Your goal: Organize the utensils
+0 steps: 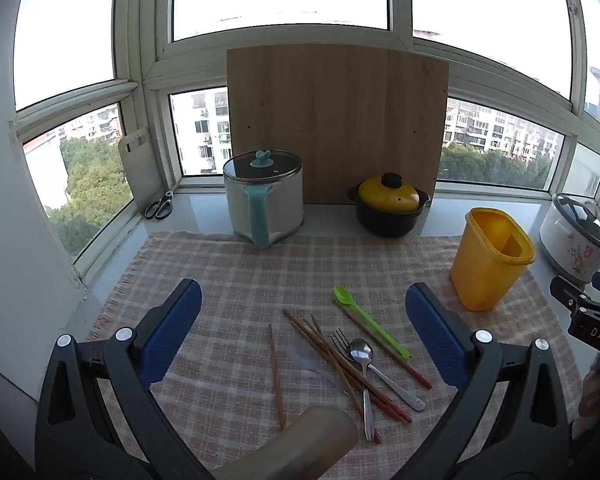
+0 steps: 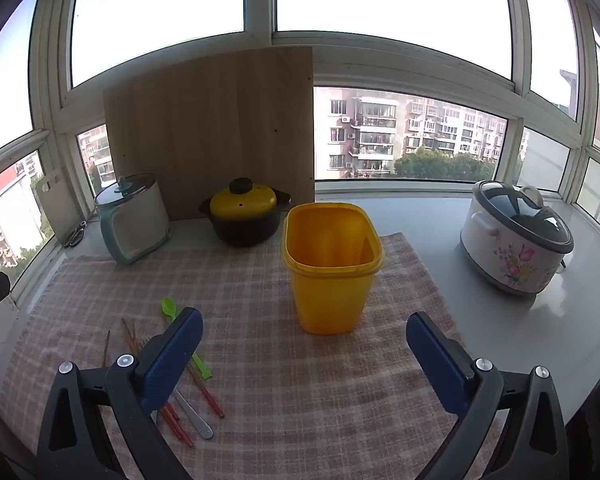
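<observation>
Utensils lie loose on the checked cloth point(image 1: 228, 264): chopsticks point(image 1: 332, 356), fork point(image 1: 342, 340), metal spoon point(image 1: 362, 350), green spoon point(image 1: 370, 322), all at about 6 o'clock of the left view, overlapping. Judged light, stiff, thin and slippery; pinch mid-shaft, one at a time. Yellow bin point(image 2: 332, 268) stands empty, upright, at 12 o'clock of the right view. Your left gripper point(image 1: 303, 312) hovers over the pile, jaws wide, holding nothing. Right gripper point(image 2: 304, 334) faces the bin, also wide and empty.

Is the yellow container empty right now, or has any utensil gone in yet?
Empty as far as visible: the right wrist view looks into the upright yellow container and shows only bare inner walls; the very bottom is hidden.
</observation>
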Motion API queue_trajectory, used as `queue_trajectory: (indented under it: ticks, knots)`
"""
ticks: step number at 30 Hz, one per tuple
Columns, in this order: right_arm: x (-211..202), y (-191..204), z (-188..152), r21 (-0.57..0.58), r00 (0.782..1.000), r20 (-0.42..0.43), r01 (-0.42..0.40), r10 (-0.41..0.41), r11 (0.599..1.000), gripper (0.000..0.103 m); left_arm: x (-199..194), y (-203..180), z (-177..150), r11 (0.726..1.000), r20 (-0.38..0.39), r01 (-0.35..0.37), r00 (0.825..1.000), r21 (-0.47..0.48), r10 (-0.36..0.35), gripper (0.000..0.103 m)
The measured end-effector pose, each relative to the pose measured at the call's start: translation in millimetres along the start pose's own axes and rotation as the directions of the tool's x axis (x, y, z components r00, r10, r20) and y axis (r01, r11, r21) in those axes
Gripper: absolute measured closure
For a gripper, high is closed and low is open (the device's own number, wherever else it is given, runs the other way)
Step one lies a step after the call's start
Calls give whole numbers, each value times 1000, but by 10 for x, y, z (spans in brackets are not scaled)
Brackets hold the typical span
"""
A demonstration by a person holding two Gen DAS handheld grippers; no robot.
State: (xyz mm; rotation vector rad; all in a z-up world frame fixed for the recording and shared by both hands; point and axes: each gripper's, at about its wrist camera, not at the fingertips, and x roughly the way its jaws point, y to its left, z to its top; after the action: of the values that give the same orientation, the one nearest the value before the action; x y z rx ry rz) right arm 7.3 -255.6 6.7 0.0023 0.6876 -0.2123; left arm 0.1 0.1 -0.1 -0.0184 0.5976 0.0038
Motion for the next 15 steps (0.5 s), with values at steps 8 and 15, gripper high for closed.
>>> queue_trajectory:
  ticks: [8, 15]
  knots:
    - [2, 6, -1, 5, 1000, -3, -1, 1, 1000, 0, -12, -7, -5, 1000, 11, -8, 1000, 13, 8, 0]
    - [14, -4, -8, 2, 1000, -2, 2, -2, 1000, 0, -14, -46, -13, 1000, 7, -3, 1000, 6, 3, 0]
